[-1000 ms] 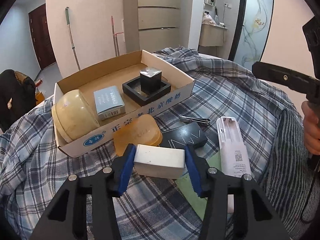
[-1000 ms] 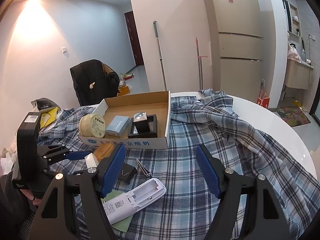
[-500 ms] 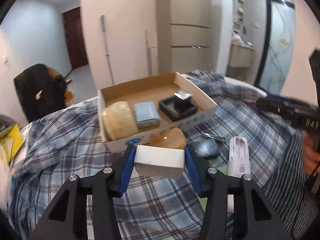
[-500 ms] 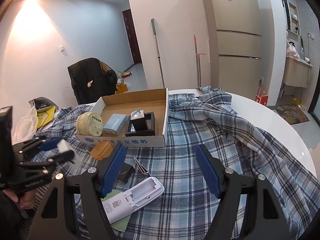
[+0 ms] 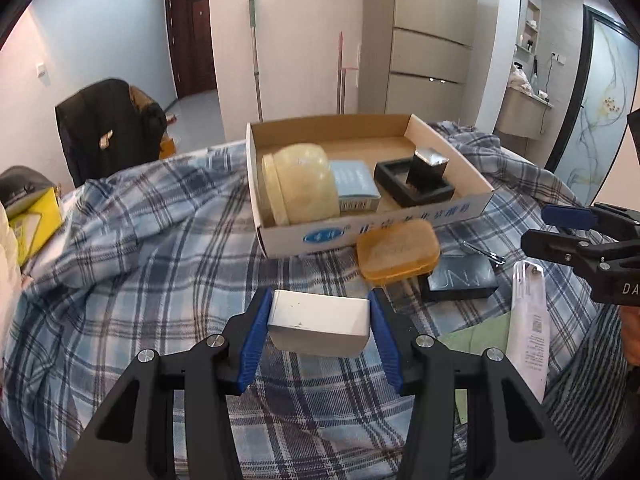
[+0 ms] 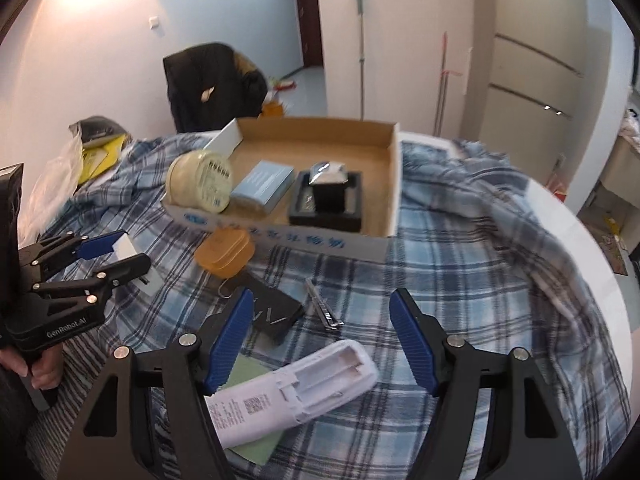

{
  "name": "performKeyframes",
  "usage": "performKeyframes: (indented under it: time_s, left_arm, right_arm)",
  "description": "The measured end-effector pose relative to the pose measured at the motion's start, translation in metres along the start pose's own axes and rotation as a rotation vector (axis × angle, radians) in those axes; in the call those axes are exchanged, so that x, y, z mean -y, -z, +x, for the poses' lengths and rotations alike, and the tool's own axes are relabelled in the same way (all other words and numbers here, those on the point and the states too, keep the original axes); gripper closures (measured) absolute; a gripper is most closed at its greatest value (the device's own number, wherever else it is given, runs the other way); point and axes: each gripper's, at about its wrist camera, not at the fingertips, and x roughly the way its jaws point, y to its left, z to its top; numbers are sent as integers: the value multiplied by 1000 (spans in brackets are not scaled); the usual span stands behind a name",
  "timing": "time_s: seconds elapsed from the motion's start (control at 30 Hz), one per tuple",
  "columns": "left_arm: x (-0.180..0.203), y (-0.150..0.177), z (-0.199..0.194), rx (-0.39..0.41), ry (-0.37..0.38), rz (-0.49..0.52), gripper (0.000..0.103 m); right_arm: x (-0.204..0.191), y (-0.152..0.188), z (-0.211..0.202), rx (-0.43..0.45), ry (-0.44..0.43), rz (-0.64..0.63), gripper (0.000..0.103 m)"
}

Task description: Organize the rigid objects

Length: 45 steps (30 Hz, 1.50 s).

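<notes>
1. The left gripper [image 5: 318, 334] is pinching a white block [image 5: 319, 322] between its blue fingers [image 5: 253, 344], carrying it clear above the plaid cloth [image 5: 160, 264]; I judge it is heading for the cardboard box [image 5: 376, 222] beyond.
2. The box is sitting toward the surface's far edge, already holding a cream jar [image 5: 298, 188], a pale blue packet [image 5: 356, 184] and a black tray [image 5: 414, 184], so sorted items are collecting there.
3. The right gripper [image 6: 326, 340] is narrowing its spread fingers with nothing between them; it is hovering over the white remote [image 6: 296, 390] near the surface's near edge, probably its next pick.
4. An orange case [image 6: 225, 250], a black box [image 6: 274, 310] and a nail clipper [image 6: 322, 306] are lying loose just in front of the box.
</notes>
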Motion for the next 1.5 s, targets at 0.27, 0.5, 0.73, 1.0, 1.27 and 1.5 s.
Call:
performKeyframes:
  time_s: [0.27, 0.5, 0.73, 1.0, 1.27, 1.5]
  left_arm:
    - [5, 4, 6, -26, 6, 26, 51]
    - [5, 5, 1, -12, -20, 37, 28]
    - [-12, 16, -22, -29, -24, -2, 29]
    - [-22, 1, -15, -6, -73, -47, 64]
    - [1, -13, 7, 26, -114, 28, 64]
    - [-14, -28, 23, -1, -73, -54, 64]
  right_arm:
    - [-14, -1, 7, 5, 13, -57, 34]
    - [-9, -2, 3, 7, 8, -43, 34]
    - [-3, 1, -9, 24, -6, -35, 34]
    - [-5, -3, -10, 59, -8, -34, 34]
    - [3, -3, -16, 81, -26, -14, 34]
    - [11, -3, -19, 89, -33, 6, 34]
